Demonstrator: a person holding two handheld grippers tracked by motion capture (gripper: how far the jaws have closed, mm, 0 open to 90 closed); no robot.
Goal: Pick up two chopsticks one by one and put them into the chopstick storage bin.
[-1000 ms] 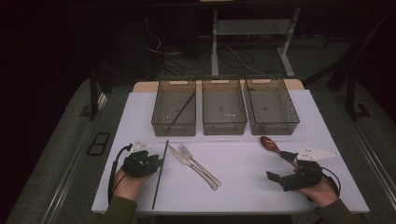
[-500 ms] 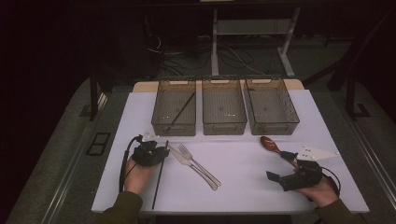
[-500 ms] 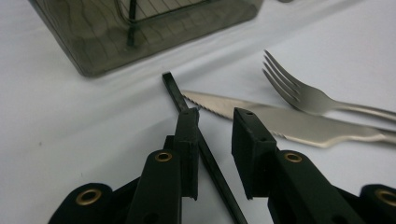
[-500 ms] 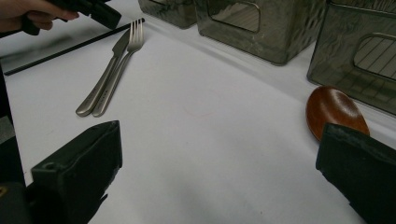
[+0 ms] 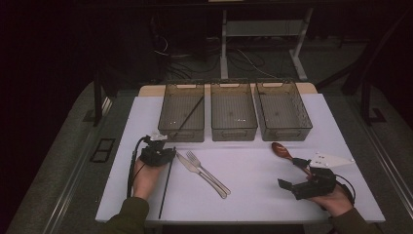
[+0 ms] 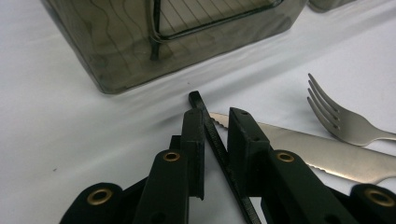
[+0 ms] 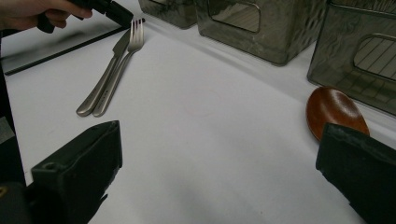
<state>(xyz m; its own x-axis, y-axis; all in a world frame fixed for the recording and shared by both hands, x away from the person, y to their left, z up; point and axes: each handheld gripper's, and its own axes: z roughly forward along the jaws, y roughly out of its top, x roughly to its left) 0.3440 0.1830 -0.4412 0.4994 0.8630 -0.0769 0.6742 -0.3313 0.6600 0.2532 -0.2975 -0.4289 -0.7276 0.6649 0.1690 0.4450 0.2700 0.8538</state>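
A black chopstick (image 5: 164,187) lies on the white table, running from the front edge toward the left bin. My left gripper (image 5: 167,152) is low over its far end. In the left gripper view the chopstick (image 6: 219,149) runs between the jaws of my left gripper (image 6: 217,128). The jaws have just been closing; the stick rests against one pad, and a thin gap shows at the other. My right gripper (image 5: 290,173) (image 7: 219,140) stands wide open at the right, holding nothing, next to a brown wooden spoon (image 5: 282,149) (image 7: 334,109).
Three clear bins stand in a row at the back: left (image 5: 171,127), middle (image 5: 233,132), right (image 5: 285,134). The left one holds another black chopstick (image 5: 191,113). A knife (image 5: 192,166) and fork (image 5: 212,174) lie side by side right of my left gripper.
My left hand moved away from the front edge toward the left bin and settled over the chopstick's far end. The right hand stayed put.
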